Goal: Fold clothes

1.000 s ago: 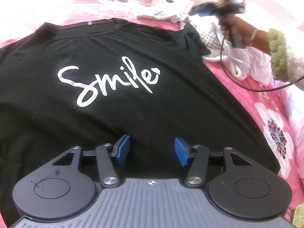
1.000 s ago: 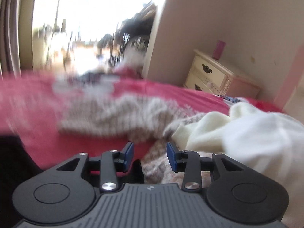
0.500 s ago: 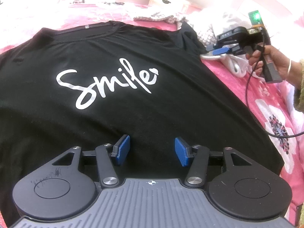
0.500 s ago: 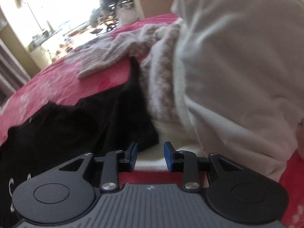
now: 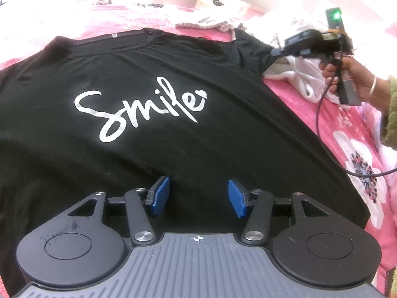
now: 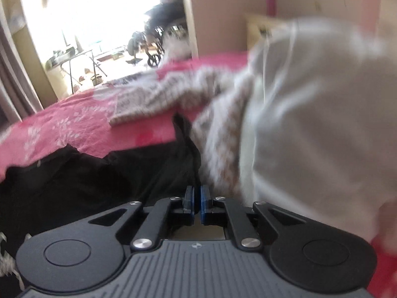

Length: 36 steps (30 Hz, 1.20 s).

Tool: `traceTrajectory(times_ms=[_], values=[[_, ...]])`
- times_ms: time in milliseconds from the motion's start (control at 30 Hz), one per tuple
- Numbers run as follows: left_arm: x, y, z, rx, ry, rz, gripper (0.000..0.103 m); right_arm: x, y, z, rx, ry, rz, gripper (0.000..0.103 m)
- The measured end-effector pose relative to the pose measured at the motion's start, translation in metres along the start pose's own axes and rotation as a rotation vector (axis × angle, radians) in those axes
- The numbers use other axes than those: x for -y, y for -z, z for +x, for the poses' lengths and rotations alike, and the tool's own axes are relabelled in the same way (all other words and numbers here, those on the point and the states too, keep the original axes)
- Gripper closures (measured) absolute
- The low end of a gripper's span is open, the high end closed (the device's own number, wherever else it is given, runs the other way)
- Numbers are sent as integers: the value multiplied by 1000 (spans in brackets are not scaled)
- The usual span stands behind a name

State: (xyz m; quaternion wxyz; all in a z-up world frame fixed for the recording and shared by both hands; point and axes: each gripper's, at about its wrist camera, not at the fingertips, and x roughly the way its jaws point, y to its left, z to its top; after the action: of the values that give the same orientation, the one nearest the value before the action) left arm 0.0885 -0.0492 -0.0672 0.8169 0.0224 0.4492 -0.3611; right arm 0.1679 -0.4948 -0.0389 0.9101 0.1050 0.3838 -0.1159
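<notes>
The soft black cotton T-shirt with white "Smile" lettering (image 5: 153, 129) lies flat on the pink floral bed (image 5: 359, 154). It looks light and limp, likely best held by its edges. Left tongs (image 5: 197, 197) spread above its near hem; right tongs (image 6: 197, 198) pinch its far-right sleeve.

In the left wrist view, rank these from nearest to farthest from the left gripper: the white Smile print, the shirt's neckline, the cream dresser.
From the left gripper:
1. Smile print, on the black T-shirt's chest, just ahead of the fingers.
2. Neckline, at the shirt's far edge.
3. Cream dresser, against the back wall beyond the bed.
</notes>
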Motion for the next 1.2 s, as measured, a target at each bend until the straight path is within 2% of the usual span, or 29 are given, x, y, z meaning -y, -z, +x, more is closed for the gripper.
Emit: traceTrajectory(times_ms=[100,233,367,533,633,800,867,933,1133,1200], values=[[0,0,0,1,2,-2,51,-7,-2,-17,43,58,-79,98],[0,0,0,1,3,-1,51,2,7,-13,-4,108,-32,98],[0,0,-1,-1,1,-4,51,15,13,1,-41,110,66,98],[0,-4,-5,12,-5,-17,51,21,10,2,-16,72,112,98],[0,-21,-15,37,-21,-8,51,26,13,1,-6,53,137,98],[26,-92,-12,15,-81,209,51,36,20,1,11,18,191,98],[43,-125,5,13,-108,282,51,41,23,1,18,4,212,98],[57,-151,28,17,-124,313,51,45,25,1,24,-10,234,98],[67,-193,128,43,-190,224,51,52,32,-2,51,-52,233,98],[64,-200,161,25,-207,172,52,54,34,-3,61,-65,225,98]])
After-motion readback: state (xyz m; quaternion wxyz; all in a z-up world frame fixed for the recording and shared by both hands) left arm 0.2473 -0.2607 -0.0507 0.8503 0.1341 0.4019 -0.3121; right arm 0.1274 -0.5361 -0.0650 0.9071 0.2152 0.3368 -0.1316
